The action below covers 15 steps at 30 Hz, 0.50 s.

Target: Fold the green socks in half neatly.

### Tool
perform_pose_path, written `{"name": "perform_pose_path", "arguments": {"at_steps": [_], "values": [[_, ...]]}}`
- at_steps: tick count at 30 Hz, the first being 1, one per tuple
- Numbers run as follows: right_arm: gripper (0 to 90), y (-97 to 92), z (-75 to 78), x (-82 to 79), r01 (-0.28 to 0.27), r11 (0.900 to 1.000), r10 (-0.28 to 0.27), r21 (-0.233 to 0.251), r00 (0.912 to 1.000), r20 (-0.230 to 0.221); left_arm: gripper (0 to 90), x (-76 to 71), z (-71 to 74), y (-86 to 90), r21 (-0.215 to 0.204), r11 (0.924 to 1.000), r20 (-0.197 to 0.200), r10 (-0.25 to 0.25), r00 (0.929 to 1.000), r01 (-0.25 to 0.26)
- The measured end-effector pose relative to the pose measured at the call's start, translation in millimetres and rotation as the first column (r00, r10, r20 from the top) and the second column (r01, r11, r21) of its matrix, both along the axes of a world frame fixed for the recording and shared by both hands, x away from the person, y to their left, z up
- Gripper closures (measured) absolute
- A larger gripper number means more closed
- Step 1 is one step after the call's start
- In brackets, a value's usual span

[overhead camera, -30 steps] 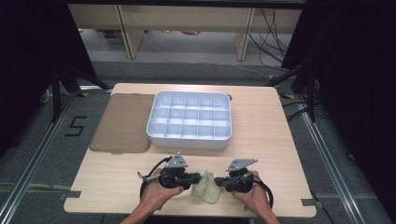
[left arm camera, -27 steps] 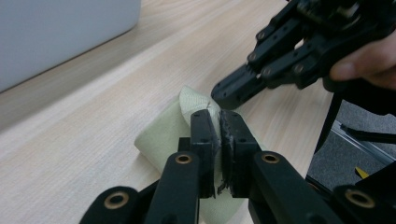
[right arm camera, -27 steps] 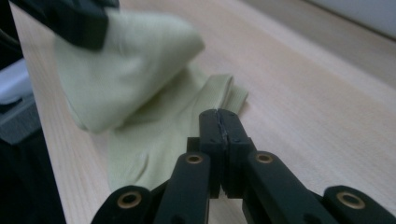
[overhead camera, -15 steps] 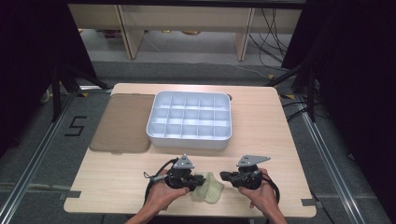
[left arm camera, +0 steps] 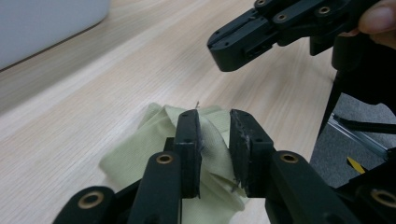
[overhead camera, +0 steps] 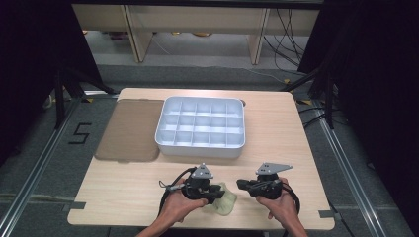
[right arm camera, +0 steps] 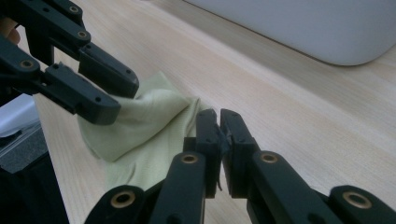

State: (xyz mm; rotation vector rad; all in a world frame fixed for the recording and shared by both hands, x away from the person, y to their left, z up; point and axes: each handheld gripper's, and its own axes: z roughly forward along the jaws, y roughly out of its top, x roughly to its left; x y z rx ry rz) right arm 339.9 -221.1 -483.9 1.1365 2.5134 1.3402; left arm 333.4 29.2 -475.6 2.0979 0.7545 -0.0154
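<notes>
A light wooden table (overhead camera: 123, 197) stands on a grey floor, and a brown board (overhead camera: 129, 129) lies flat on its far left part, its right edge just beside a white tray (overhead camera: 200, 147) split into many small square compartments. The tray sits near the middle of the table, well apart from the hands at the near edge. The left hand (overhead camera: 178, 206) and the right hand (overhead camera: 280, 207) come in from the bottom of the high view, each wrapped around a black gripper with a grey three-cornered plate on top. The left gripper (left arm camera: 215, 142) points toward the right one, and its jaws have just been opening: in the left gripper view they stand a little apart, with a fold of the cloth lying in the gap and the pads no longer pressing on it. The right gripper (right arm camera: 219, 128) has its jaws pressed together with nothing between them, their tips just beside the edge of the cloth and clear of it. The pale yellow-green cloth (overhead camera: 225, 202) lies crumpled on the table near its front edge, between the two grippers and partly under the left one
</notes>
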Motion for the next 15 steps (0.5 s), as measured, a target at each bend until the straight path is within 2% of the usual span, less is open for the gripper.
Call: {"name": "perform_pose_path", "arguments": {"at_steps": [2, 3, 4, 5, 6, 7, 8, 9, 11, 12, 13, 14, 15], "values": [[86.5, -1.3, 0.1, 1.0, -0.003, 1.0, 0.003, -0.004, 1.0, 0.005, 70.8, 0.7, 0.4, -4.1, 0.006, 0.9998, 0.003, -0.017, 0.9998, 0.017], [86.3, -3.2, 0.7, 1.7, -0.005, 0.9999, 0.006, -0.011, 0.9995, 0.031, 70.4, 1.1, 0.1, -7.9, 0.002, 0.9999, -0.005, -0.016, 0.9999, 0.016], [86.3, -2.6, 0.7, 0.8, -0.004, 1.0, 0.004, 0.006, 1.0, 0.007, 70.0, 2.0, 0.2, -8.9, 0.008, 0.9997, -0.005, -0.024, 0.9997, 0.024], [86.3, -3.6, -0.2, 2.3, -0.015, 0.9997, 0.015, 0.017, 0.9999, 0.008, 69.0, 2.7, -0.1, -10.4, -0.001, 0.9997, -0.006, -0.026, 0.9997, 0.026], [86.2, -4.9, 0.5, 2.4, -0.015, 0.9999, 0.015, 0.008, 0.9999, 0.007, 67.3, 3.2, -0.1, -11.8, -0.01, 0.9996, -0.011, -0.027, 0.9996, 0.027], [86.1, -6.1, 1.3, 1.4, 0.008, 1.0, -0.008, -0.006, 0.9998, 0.017, 65.7, 3.8, 0.7, -12.9, -0.023, 0.9993, -0.017, -0.03, 0.9994, 0.029], [86.1, -6.1, 1.3, 1.4, 0.008, 1.0, -0.008, -0.006, 0.9998, 0.017, 64.8, 3.8, 0.7, -12.9, -0.023, 0.9993, -0.017, -0.03, 0.9994, 0.029], [85.8, -7.9, 1.5, 1.1, 0.007, 0.9999, -0.007, 0.015, 0.9999, 0.01, 62.7, 4.6, 2.1, -13.8, -0.036, 0.9988, -0.013, -0.035, 0.9993, 0.034], [85.6, -9.0, 2.7, -0.2, 0.021, 0.9998, -0.021, 0.005, 0.9998, 0.001, 60.1, 4.7, 6.7, -13.6, -0.072, 0.9967, -0.016, -0.038, 0.9992, 0.036], [85.2, -11.6, 2.3, 1.2, 0.01, 0.9998, -0.01, 0.02, 0.9997, 0.022, 56.4, 5.0, 9.7, -12.3, -0.081, 0.9958, -0.021, -0.043, 0.9989, 0.041], [85.2, -11.6, 2.3, 1.2, 0.01, 0.9998, -0.01, 0.02, 0.9997, 0.022, 56.4, 4.7, 13.0, -9.8, -0.082, 0.9958, -0.014, -0.041, 0.9991, 0.04], [85.1, -13.8, 4.8, 0.0, 0.012, 0.9999, -0.012, 0.005, 0.9991, 0.04, 57.9, 3.9, 18.8, -3.4, -0.075, 0.9967, 0.012, -0.031, 0.9994, 0.032], [85.2, -13.4, 5.1, -0.5, 0.011, 0.9998, -0.011, 0.014, 0.9993, 0.035, 59.5, 3.6, 21.1, 1.4, -0.069, 0.9972, 0.03, -0.028, 0.9992, 0.03]]}}
